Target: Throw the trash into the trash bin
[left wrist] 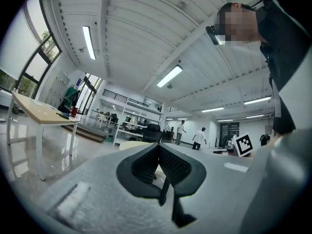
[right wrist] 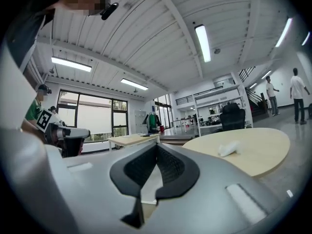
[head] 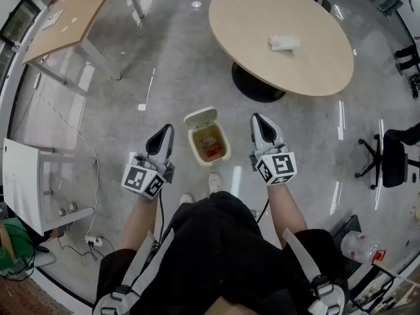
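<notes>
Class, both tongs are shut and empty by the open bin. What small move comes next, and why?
Probably reach the right tongs toward the crumpled white paper on the round table: it lies outside the trash bin, nearer that hand.

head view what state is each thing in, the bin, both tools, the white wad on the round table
trash bin: lid open, some trash inside
left tool: shut, empty
right tool: shut, empty
white wad: lying on the round table, not in the bin
</notes>
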Motion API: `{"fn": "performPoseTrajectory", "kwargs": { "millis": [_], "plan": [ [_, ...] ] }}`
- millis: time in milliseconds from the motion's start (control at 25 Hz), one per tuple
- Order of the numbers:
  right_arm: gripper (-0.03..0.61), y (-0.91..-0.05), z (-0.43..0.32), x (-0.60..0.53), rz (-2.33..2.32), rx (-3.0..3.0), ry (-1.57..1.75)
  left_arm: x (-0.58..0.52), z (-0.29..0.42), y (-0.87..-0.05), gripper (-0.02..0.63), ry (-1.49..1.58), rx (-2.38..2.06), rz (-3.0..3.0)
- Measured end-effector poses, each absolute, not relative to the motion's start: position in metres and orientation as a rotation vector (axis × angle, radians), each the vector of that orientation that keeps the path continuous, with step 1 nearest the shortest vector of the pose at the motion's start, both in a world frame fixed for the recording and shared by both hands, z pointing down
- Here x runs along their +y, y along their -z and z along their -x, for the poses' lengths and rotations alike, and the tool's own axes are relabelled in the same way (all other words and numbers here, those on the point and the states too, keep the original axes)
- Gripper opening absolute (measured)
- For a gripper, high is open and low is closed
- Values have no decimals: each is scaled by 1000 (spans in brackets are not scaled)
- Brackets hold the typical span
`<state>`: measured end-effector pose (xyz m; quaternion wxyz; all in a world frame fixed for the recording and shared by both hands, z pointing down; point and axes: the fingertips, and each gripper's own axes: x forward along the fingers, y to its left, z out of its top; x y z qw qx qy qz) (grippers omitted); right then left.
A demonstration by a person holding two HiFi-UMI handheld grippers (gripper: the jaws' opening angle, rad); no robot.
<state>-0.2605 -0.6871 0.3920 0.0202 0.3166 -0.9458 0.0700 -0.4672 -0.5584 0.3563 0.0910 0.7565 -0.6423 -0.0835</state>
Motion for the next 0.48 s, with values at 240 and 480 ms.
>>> {"fn": "performPoseTrajectory", "kwargs": {
  "millis": [240, 480],
  "plan": [
    [6, -357, 253, -643, -1074, -3024, -273, -522, 475, -333, 2, 294, -1885, -2284],
    [6, -339, 275, -560, -1116, -3054, -265, -462, 499, -319, 2, 321, -1838, -2336]
  ]
}}
